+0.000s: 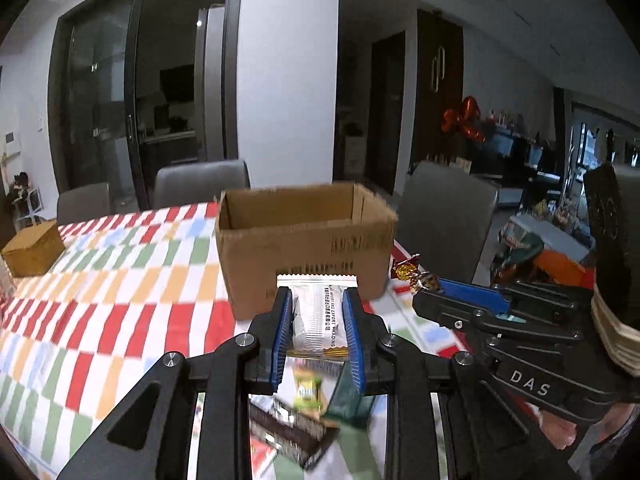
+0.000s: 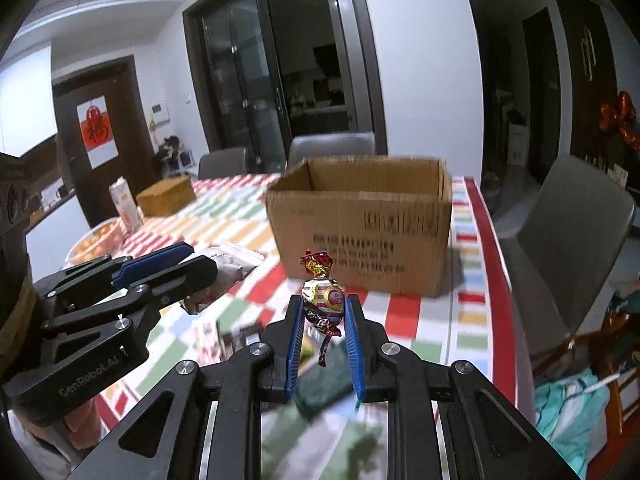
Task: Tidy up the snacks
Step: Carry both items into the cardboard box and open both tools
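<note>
An open cardboard box (image 1: 304, 240) (image 2: 360, 224) stands on the checkered tablecloth, ahead of both grippers. My left gripper (image 1: 317, 300) is shut on a white snack packet (image 1: 316, 316), held above the table in front of the box. My right gripper (image 2: 323, 308) is shut on a foil-wrapped candy (image 2: 323, 300) with red and gold twisted ends. In the left wrist view the right gripper (image 1: 436, 286) shows at the right with the candy (image 1: 412, 276) at its tip. In the right wrist view the left gripper (image 2: 188, 264) shows at the left with the white packet (image 2: 232, 264).
More snacks lie on the cloth under the grippers: a dark bar (image 1: 292, 432), a small green packet (image 1: 308, 392), a dark green packet (image 2: 324, 380). A wicker box (image 1: 34, 252) (image 2: 166, 196), a carton (image 2: 126, 200) and a fruit bowl (image 2: 96, 240) stand left. Grey chairs (image 1: 444, 216) surround the table.
</note>
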Available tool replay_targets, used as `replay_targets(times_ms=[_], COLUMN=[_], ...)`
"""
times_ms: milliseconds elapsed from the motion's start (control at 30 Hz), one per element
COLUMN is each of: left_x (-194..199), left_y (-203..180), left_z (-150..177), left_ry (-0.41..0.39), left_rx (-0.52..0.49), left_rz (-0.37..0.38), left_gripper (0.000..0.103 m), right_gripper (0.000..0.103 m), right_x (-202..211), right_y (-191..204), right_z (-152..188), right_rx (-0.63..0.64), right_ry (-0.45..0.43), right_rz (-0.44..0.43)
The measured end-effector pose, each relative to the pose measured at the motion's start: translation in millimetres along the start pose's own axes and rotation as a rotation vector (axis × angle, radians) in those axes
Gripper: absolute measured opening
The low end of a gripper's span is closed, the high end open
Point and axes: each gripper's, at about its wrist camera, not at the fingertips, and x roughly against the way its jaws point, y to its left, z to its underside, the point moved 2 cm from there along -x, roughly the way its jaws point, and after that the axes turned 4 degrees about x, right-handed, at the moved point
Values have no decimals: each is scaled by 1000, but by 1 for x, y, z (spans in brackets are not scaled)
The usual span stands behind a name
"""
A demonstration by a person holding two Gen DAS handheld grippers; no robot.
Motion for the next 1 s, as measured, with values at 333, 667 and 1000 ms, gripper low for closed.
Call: replay_targets(times_ms=[333, 667, 1000], left_x=[-16, -58, -122], left_y=[6, 20, 38], left_z=[-57, -102, -121], left_ry=[-66, -68, 0], left_rx=[-61, -89, -53], left_rz=[-31, -44, -44], left_gripper=[26, 26, 26], right_gripper=[22, 22, 22], right_x=[-16, -55, -101], right_y=[-9, -36, -58], right_z=[-65, -109, -126], right_rx=[33, 31, 33], right_ry=[-67, -41, 13], right_rz=[9, 54, 80])
